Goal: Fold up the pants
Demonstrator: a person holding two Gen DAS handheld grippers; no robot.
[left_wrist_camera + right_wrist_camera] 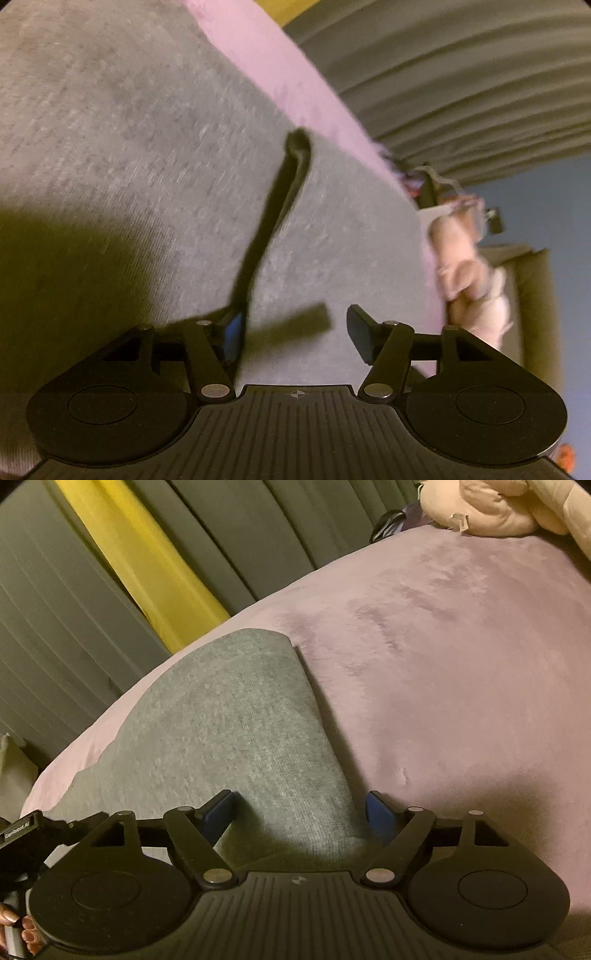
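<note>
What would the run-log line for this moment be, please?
left gripper: open, empty | right gripper: open | gray pants: folded on pink blanket

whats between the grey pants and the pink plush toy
Only bare pink blanket lies between the grey pants and the plush toy, clearest in the right wrist view.
</note>
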